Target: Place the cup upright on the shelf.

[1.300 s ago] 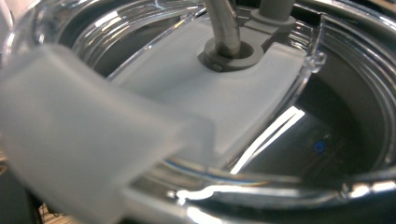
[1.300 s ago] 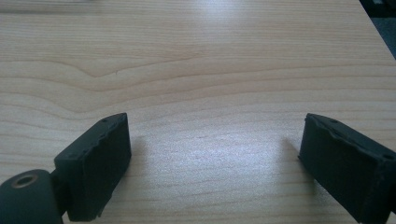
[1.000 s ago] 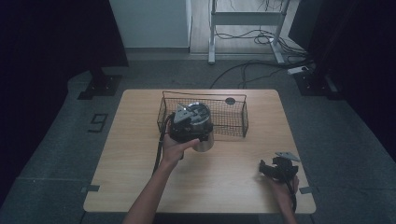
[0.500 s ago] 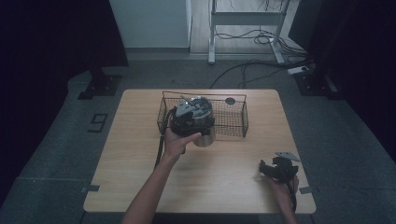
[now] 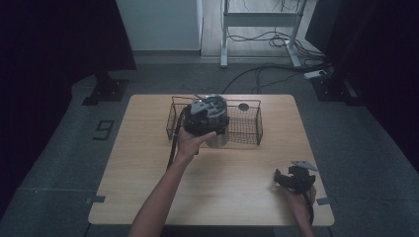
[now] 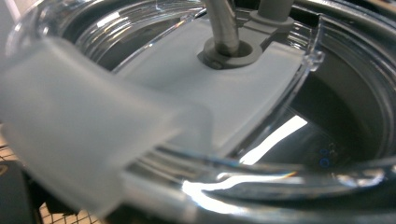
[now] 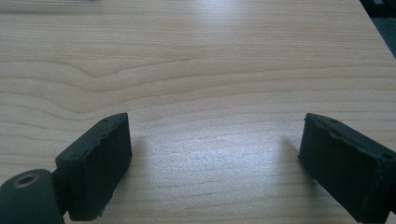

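Grey floor with cables and a metal frame at the back; centred on it, one pale wooden table (image 5: 148, 163).

Item: wire basket (image 5: 247, 126), black mesh, rectangular, at the far middle of the table. A small dark round thing (image 5: 243, 106) lies at its far side; what it is cannot be told.

Item: steel tumbler (image 5: 217, 133), upright, at the basket's left end; whether it stands inside or is held just above the mesh cannot be told. The left gripper view, very close, shows its clear lid (image 6: 233, 98) with a metal straw (image 6: 222, 23) passing through a grey grommet.

Item: left claw (image 5: 205, 116), held in the left hand (image 5: 190, 143), on top of the tumbler. Its jaws are hidden; open or closed cannot be told.

Item: right claw (image 5: 292, 178), at the table's near right corner, well apart from the basket. In the right gripper view its jaws stand wide apart, nothing between them, bare wood beneath.
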`<state>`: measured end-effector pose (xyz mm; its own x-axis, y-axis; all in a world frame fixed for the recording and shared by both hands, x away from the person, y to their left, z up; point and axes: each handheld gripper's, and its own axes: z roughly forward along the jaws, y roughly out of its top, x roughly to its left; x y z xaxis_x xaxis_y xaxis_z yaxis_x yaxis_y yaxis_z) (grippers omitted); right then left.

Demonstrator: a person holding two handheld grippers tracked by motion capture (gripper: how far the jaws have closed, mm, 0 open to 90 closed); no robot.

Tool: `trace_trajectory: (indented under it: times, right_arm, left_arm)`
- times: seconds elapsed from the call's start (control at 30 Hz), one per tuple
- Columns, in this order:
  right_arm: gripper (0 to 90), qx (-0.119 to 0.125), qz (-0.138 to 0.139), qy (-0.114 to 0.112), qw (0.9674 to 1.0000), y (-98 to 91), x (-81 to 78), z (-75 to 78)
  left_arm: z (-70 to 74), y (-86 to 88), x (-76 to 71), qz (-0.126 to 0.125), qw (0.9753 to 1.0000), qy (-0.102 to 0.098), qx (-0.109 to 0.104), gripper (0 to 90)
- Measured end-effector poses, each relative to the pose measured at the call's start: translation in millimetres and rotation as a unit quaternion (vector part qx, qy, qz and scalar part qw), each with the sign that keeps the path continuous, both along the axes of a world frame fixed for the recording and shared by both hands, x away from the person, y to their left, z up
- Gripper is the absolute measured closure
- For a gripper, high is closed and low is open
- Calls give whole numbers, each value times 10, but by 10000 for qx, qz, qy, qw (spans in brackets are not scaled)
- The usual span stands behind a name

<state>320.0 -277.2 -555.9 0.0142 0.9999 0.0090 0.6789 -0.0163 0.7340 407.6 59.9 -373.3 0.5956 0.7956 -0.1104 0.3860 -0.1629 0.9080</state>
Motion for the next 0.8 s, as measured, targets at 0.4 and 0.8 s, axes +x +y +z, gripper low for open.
trace_trajectory:
  times: [0.4, 0.8]
  right_arm:
    - [96, 0, 15, -10, 10000, 0, 5, -1]
    - [99, -2, 22, -13, 10000, 1, 5, 0]
  left_arm:
    - [-1, -43, 112, 3, 10000, 77, -54, 37]
    - [15, -90, 261, 101, 9999, 78, 44, 37]
